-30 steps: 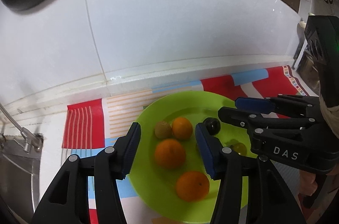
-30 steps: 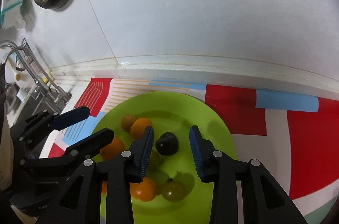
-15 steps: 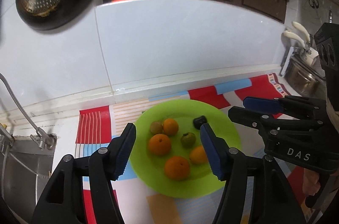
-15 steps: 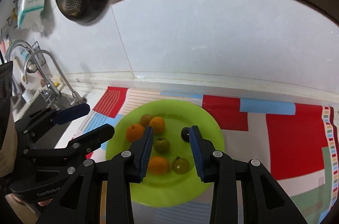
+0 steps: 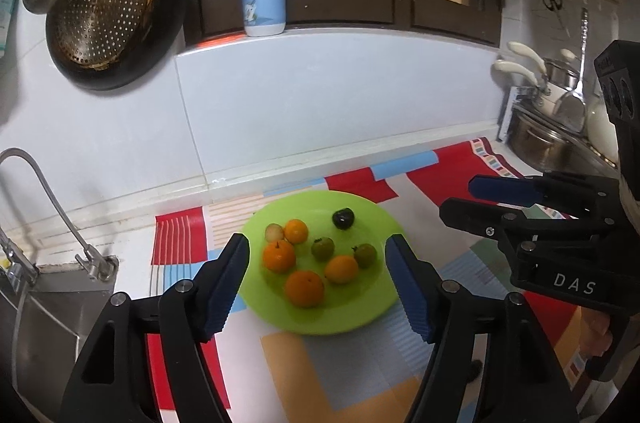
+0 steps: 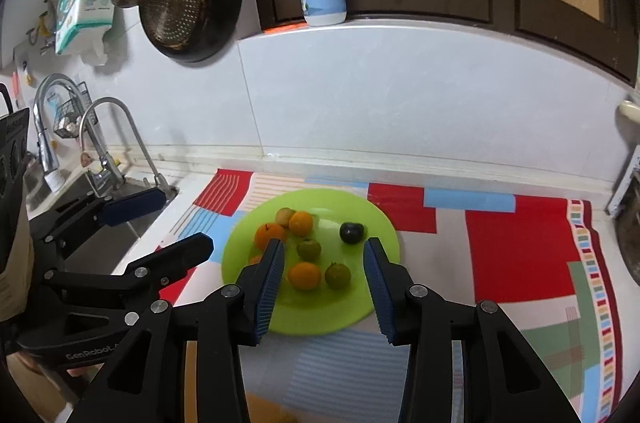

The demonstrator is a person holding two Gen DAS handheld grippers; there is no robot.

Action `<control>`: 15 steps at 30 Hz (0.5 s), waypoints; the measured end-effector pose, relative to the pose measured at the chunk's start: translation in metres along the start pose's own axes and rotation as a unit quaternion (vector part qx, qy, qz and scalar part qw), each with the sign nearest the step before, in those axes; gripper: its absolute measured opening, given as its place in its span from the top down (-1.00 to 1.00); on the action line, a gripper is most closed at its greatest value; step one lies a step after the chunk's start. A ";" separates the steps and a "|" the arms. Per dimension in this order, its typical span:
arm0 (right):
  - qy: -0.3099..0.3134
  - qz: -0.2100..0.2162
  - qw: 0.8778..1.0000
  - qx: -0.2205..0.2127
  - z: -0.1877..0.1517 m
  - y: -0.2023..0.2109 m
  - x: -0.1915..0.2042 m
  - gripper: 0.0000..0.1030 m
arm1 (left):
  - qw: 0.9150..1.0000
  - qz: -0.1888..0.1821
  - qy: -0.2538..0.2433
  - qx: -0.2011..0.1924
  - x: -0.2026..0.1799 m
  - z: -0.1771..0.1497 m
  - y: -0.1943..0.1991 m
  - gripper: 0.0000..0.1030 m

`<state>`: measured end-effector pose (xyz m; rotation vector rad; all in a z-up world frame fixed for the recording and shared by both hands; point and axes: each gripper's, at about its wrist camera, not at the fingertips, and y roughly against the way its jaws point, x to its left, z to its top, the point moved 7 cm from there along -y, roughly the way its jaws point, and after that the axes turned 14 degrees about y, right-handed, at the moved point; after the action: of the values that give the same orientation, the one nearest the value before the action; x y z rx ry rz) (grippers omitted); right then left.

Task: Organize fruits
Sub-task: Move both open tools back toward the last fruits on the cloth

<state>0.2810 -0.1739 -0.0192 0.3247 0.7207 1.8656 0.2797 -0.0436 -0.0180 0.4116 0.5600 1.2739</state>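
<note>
Ahead of both sets of fingers I see a smooth white tiled wall (image 5: 320, 95) closing off the far edge of the counter, and below it a glossy patchwork mat (image 6: 516, 247) in red, blue and white with bare room to the right of my right fingers. On that mat sits the round lime-green plate (image 5: 360, 315), its near rim between my left gripper (image 5: 318, 281) fingers, whose ribbed blue pads are opening with nothing between them. My right gripper (image 6: 324, 289) is also opening and empty above the plate's near half; the fruits lie beyond the tips: smooth oranges (image 5: 304, 287), small green ones (image 6: 308, 249), and a dark plum (image 6: 351, 232) apart at far right.
</note>
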 end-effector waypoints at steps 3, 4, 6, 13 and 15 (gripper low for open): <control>-0.001 -0.008 1.000 0.000 -0.008 0.013 0.001 0.18 | 1.000 -0.004 -0.006 0.000 -0.005 -0.006 0.008 -0.36; -0.001 -0.011 1.000 0.001 -0.011 0.017 0.001 0.18 | 1.000 -0.007 -0.009 0.000 -0.007 -0.009 0.011 -0.37; 0.000 -0.015 1.000 0.006 -0.018 0.025 0.003 0.18 | 1.000 -0.010 -0.018 0.001 -0.012 -0.015 0.015 -0.38; 0.007 -0.018 0.999 0.028 -0.044 0.041 0.012 0.18 | 0.998 -0.023 -0.054 0.006 -0.027 -0.036 0.026 -0.38; 0.009 -0.018 0.999 0.037 -0.052 0.045 0.014 0.18 | 0.998 -0.028 -0.062 0.008 -0.031 -0.042 0.028 -0.38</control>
<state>0.2143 -0.1895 -0.0334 0.3399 0.8050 1.8136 0.2264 -0.0669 -0.0303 0.4820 0.4731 1.1831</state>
